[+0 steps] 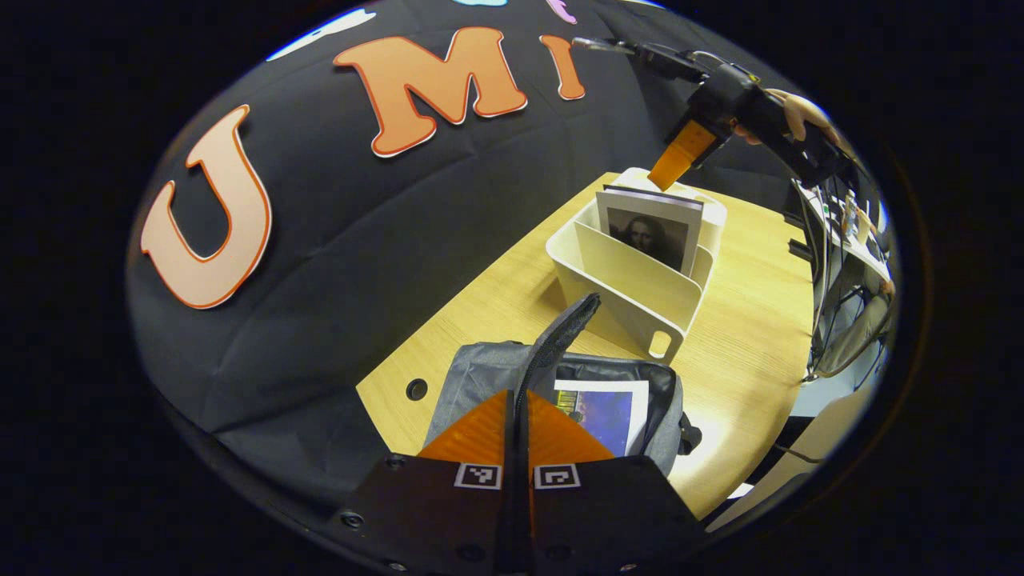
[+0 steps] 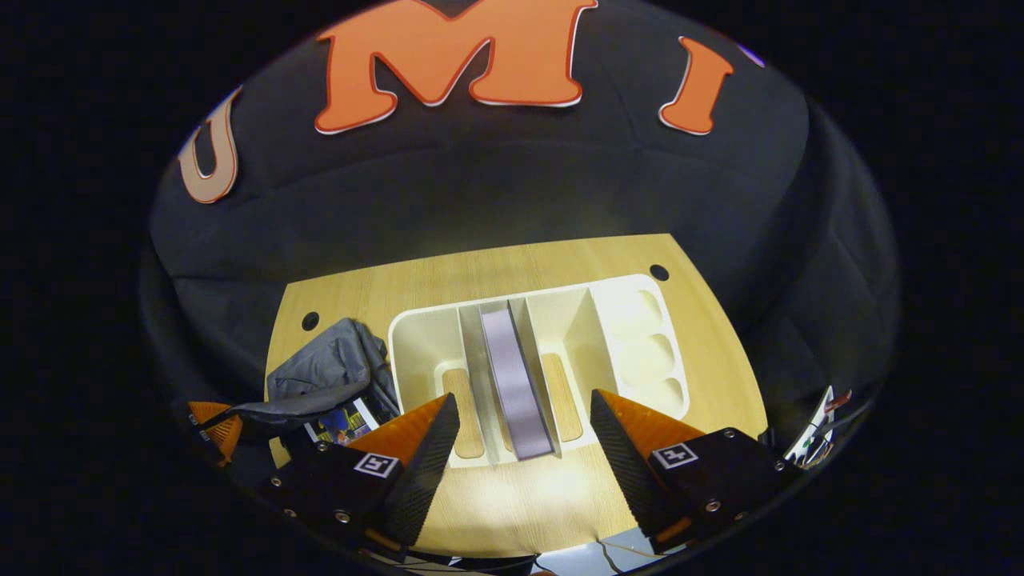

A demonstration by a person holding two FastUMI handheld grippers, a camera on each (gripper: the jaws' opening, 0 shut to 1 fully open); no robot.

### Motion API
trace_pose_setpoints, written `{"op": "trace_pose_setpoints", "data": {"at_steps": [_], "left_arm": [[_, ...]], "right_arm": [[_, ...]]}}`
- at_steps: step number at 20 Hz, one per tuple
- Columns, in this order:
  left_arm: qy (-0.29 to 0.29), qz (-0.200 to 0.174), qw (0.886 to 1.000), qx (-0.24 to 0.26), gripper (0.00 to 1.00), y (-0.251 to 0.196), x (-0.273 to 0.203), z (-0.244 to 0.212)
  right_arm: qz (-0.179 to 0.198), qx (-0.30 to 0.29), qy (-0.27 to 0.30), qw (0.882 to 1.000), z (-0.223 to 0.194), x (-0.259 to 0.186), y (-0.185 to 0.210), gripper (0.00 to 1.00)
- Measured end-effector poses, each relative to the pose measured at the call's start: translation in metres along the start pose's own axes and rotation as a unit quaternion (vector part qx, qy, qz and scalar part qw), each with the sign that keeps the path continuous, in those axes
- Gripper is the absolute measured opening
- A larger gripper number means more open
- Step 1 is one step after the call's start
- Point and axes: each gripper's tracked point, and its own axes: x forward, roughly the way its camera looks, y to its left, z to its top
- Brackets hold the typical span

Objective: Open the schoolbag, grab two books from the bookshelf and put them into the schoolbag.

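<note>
**Above the shelf, right fingers wide over the last book**

Between my right fingers, spread wide, stood the book edge-up in the middle slot of the shelf, just ahead of the tips and untouched. Off to their left lay the bag.

My left fingers were pressed together on the bag's strap, which rose straight ahead of them. Just beyond the tips, the open bag showed one book inside. Farther ahead sat the shelf on the table, my right gripper hanging over it.
</note>
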Motion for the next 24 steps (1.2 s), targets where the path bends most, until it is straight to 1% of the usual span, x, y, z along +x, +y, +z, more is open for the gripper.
{"op": "trace_pose_setpoints", "data": {"at_steps": [3, 6, 8, 9, 10, 11, 12, 13, 14, 15, 19, 21, 24], "left_arm": [[0.011, 0.017, 1.000, -0.018, 0.01, -0.002, 0.003, 0.001], [0.023, 0.036, 0.999, -0.023, 0.01, -0.004, 0.005, 0.002], [0.029, 0.046, 0.998, -0.025, 0.01, -0.004, 0.008, 0.001], [0.032, 0.049, 0.998, -0.027, 0.01, -0.004, 0.008, 0.002], [0.034, 0.051, 0.998, -0.028, 0.01, -0.005, 0.008, 0.002], [0.036, 0.053, 0.998, -0.027, 0.01, -0.006, 0.007, 0.001], [0.038, 0.054, 0.997, -0.027, 0.01, -0.007, 0.007, -0.001], [0.039, 0.054, 0.997, -0.027, 0.01, -0.008, 0.006, -0.002], [0.039, 0.052, 0.997, -0.028, 0.01, -0.011, 0.005, -0.002], [0.040, 0.051, 0.997, -0.029, 0.01, -0.011, 0.006, -0.003], [0.039, 0.046, 0.998, -0.027, 0.01, -0.010, 0.003, -0.006], [0.038, 0.039, 0.998, -0.020, 0.01, -0.012, 0.001, -0.006], [0.033, 0.033, 0.999, -0.011, 0.01, -0.009, 0.000, -0.003]], "right_arm": [[0.013, -0.018, 0.026, 0.999, 0.007, 0.042, 0.003, 0.99], [0.016, -0.041, 0.061, 0.997, 0.001, 0.075, 0.011, 0.99], [0.025, -0.046, 0.084, 0.995, -0.007, 0.090, 0.016, 0.95], [0.030, -0.047, 0.093, 0.994, -0.014, 0.095, 0.019, 0.87], [0.033, -0.049, 0.101, 0.993, -0.017, 0.098, 0.022, 0.82], [0.035, -0.051, 0.106, 0.992, -0.020, 0.101, 0.019, 0.73], [0.034, -0.053, 0.107, 0.992, -0.022, 0.105, 0.019, 0.68], [0.044, -0.047, 0.109, 0.992, -0.024, 0.108, 0.024, 0.54], [0.042, -0.047, 0.105, 0.992, -0.023, 0.106, 0.024, 0.45], [0.039, -0.048, 0.102, 0.993, -0.022, 0.105, 0.020, 0.41], [0.046, -0.028, 0.071, 0.996, -0.005, 0.080, 0.019, 0.40], [0.038, -0.034, 0.050, 0.997, 0.007, 0.061, 0.015, 0.40], [0.036, -0.025, 0.017, 0.999, 0.028, 0.026, 0.013, 0.40]]}}
